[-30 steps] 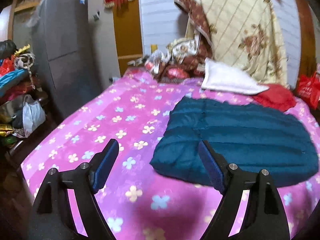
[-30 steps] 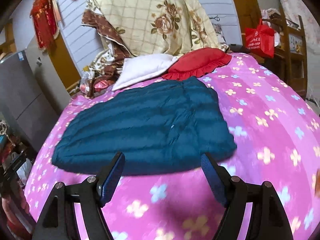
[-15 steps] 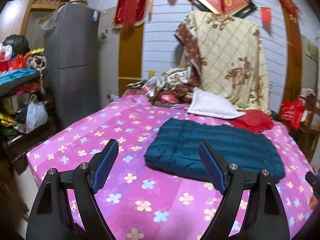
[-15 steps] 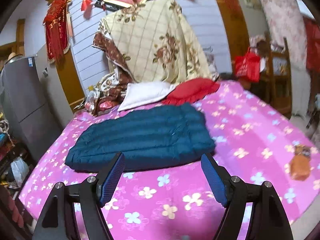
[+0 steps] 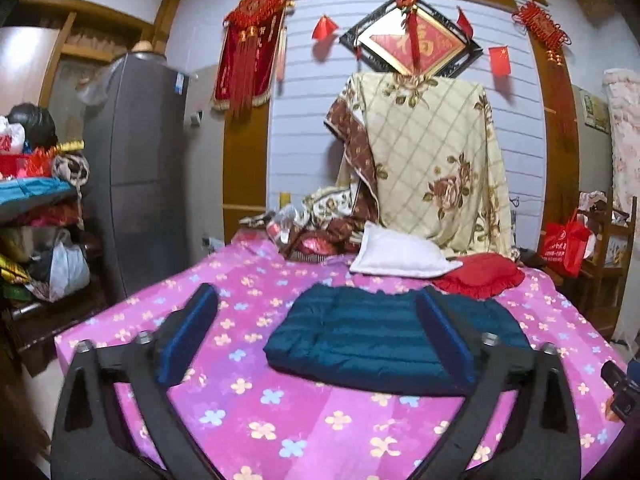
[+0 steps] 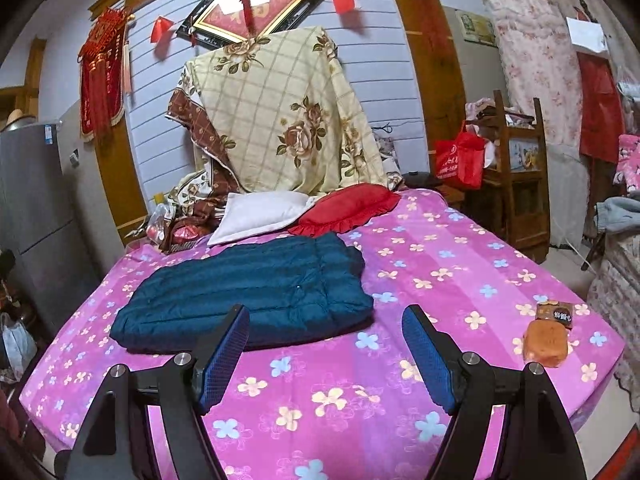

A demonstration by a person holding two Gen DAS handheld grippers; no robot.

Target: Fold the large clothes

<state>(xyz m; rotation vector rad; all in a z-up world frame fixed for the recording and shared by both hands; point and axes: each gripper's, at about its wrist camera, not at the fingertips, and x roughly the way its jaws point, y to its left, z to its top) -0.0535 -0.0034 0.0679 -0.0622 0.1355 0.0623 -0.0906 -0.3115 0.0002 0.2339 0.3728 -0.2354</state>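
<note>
A dark teal quilted jacket [image 5: 360, 336] lies folded into a flat rectangle on the pink flowered bed [image 5: 248, 412]. It also shows in the right wrist view [image 6: 248, 292], left of middle on the bed [image 6: 440, 280]. My left gripper [image 5: 316, 300] is open and empty, held back from the bed's near edge, well short of the jacket. My right gripper [image 6: 326, 316] is open and empty, held above the bed's front part, near the jacket's front edge but apart from it.
A white pillow [image 5: 396, 254], a red cushion [image 5: 480, 276] and a floral quilt [image 5: 432, 156] sit at the bed's head. An orange pouch [image 6: 546, 342] lies at the bed's right corner. A grey fridge [image 5: 140, 176] and cluttered shelves [image 5: 36, 240] stand left; a wooden rack [image 6: 516, 184] stands right.
Both grippers have pulled back and up from the jacket, so the bed and room show from farther away. The jacket has stayed folded in place. Both stay open.
</note>
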